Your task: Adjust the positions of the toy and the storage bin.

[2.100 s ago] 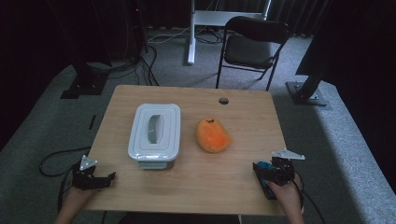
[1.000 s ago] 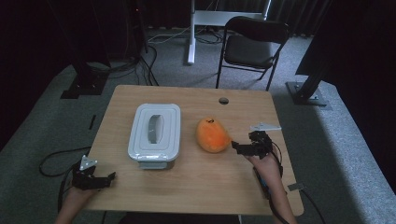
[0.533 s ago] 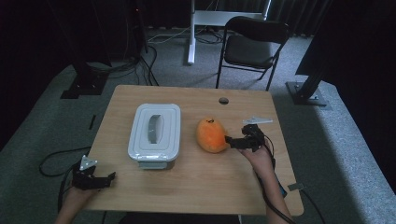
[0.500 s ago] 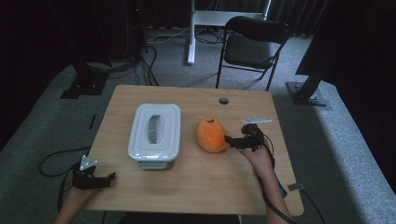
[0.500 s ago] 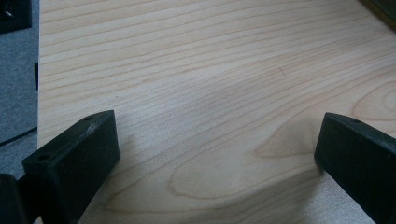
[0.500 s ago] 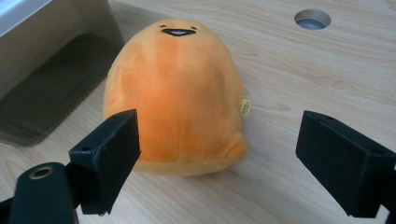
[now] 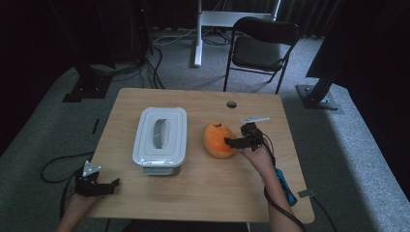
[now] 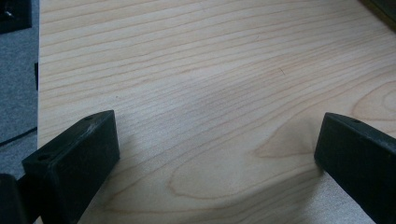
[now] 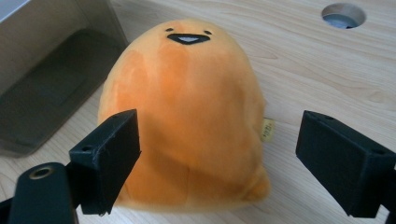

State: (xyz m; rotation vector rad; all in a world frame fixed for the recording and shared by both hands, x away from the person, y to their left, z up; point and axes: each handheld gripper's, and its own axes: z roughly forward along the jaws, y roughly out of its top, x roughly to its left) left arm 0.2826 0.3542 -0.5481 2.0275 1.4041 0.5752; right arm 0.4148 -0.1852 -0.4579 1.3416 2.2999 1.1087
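I see an orange plush toy [image 9: 187, 116] with a small black mouth and eyes and a tiny yellow tag. My grippers' jaws are black. The box [image 7: 160, 135] is white with a grey handle. The table [image 7: 203, 193] is pale, grained wood.

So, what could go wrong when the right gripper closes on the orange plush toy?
1. The right gripper stands open around the orange plush toy near its base; the soft, rounded body could squeeze out of the jaws.
2. The lidded white container stands close beside the toy, so a push could shove the toy against it.
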